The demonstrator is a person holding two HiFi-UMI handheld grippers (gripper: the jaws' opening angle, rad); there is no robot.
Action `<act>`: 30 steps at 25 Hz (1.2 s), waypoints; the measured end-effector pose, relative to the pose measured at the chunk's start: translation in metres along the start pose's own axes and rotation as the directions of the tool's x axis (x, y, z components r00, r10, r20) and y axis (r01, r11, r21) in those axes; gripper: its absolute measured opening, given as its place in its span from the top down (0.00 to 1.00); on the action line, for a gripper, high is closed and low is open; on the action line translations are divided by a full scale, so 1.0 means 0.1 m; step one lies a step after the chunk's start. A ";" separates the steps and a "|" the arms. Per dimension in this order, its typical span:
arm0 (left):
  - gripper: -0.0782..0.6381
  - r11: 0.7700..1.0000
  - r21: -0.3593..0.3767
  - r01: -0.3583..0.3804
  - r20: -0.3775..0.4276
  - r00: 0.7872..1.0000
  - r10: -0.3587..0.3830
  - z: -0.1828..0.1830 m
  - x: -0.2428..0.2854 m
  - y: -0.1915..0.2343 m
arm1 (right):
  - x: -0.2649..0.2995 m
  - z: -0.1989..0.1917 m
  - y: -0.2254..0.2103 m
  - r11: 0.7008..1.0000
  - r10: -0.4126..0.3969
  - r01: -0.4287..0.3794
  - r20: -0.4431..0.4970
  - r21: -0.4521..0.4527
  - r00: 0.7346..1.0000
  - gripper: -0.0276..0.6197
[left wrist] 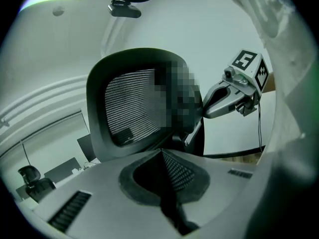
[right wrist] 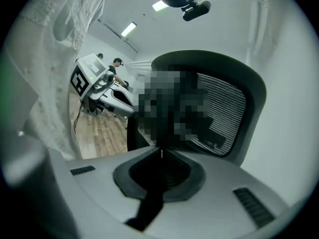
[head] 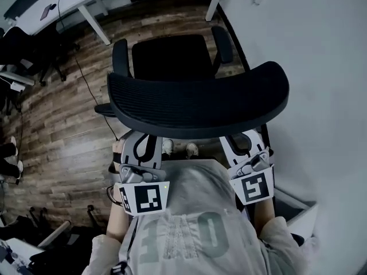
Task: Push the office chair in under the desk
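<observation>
Right now the office chair (head: 198, 105) stands out on the wood floor (head: 63, 136), its seat just beside the edge of the white tabletop (head: 321, 67) on its right. The left gripper (head: 143, 145) and right gripper (head: 245, 148) sit at the lower edge of the chair's back, each with jaws closed together on nothing. Only the head view shows the seat and armrests. Each gripper view shows the mesh back from behind, with the opposite gripper alongside it.
</observation>
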State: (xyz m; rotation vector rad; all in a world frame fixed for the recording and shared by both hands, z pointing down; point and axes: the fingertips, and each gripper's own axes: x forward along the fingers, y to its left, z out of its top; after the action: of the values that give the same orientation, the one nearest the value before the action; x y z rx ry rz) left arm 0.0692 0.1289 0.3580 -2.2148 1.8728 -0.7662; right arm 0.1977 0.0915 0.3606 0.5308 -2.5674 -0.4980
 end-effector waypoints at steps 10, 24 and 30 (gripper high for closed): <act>0.87 0.997 0.011 -0.082 -0.042 0.996 0.083 0.18 -0.01 -0.08 | -0.25 -0.04 -0.31 0.994 0.100 -0.096 0.075 -0.057 0.992 0.92; 0.61 0.920 0.388 0.048 -0.362 0.926 0.104 -0.25 -0.21 0.46 | -0.27 -0.33 -0.89 0.935 0.112 -0.159 -0.163 -0.317 0.980 0.63; 0.61 0.845 0.506 0.173 -0.485 0.867 0.112 -0.43 -0.02 0.57 | -0.04 -0.57 -0.88 0.888 0.148 -0.256 -0.291 -0.383 0.945 0.63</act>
State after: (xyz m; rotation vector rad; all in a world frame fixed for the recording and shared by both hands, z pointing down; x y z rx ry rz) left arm -0.0009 0.1277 0.3708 -1.7874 1.5075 -1.7651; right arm 0.2544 0.0039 0.3683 0.1554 -2.1514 -0.8184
